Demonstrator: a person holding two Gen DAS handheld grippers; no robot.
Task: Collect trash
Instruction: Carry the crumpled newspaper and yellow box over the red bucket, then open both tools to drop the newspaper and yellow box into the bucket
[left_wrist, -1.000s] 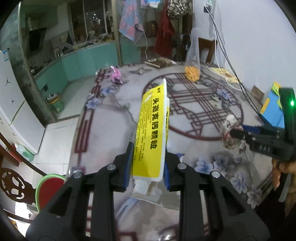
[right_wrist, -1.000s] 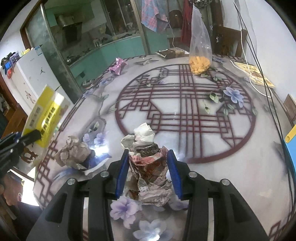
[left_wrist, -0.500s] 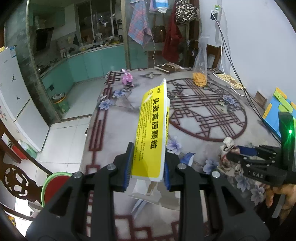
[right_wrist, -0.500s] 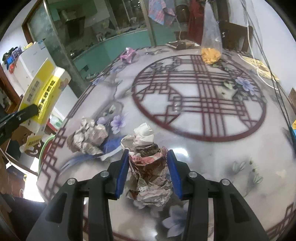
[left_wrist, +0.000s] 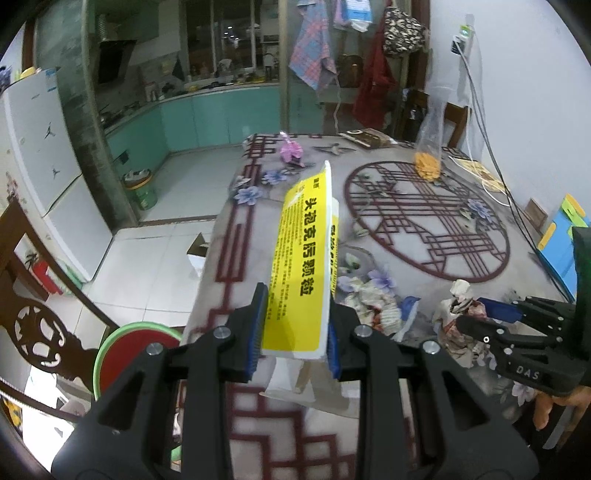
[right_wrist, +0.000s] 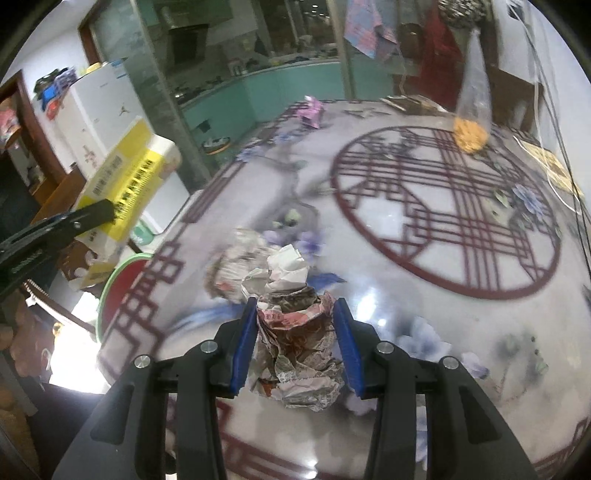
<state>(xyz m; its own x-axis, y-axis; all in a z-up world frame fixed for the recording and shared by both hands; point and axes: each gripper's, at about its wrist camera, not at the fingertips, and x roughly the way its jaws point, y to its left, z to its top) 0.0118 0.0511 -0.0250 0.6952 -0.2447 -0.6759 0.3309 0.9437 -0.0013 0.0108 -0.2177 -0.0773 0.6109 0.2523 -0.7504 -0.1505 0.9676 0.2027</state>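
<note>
The left claw (left_wrist: 293, 328), matt black plastic with ribbed blue pads, clamps a smooth glossy yellow-and-white cardboard box (left_wrist: 303, 273), while the right claw (right_wrist: 297, 341) of identical finish clamps a rough wad of crumpled printed paper (right_wrist: 295, 339) above the glossy, reflective patterned bench (right_wrist: 424, 258).

White tiled floor (left_wrist: 147, 254), teal kitchen cabinets (left_wrist: 221, 118), white fridge (left_wrist: 40, 155), patterned table (left_wrist: 424, 221).

Dim indoor light, glare on the glossy table (right_wrist: 373, 295), motion blur, fisheye-bent edges
</note>
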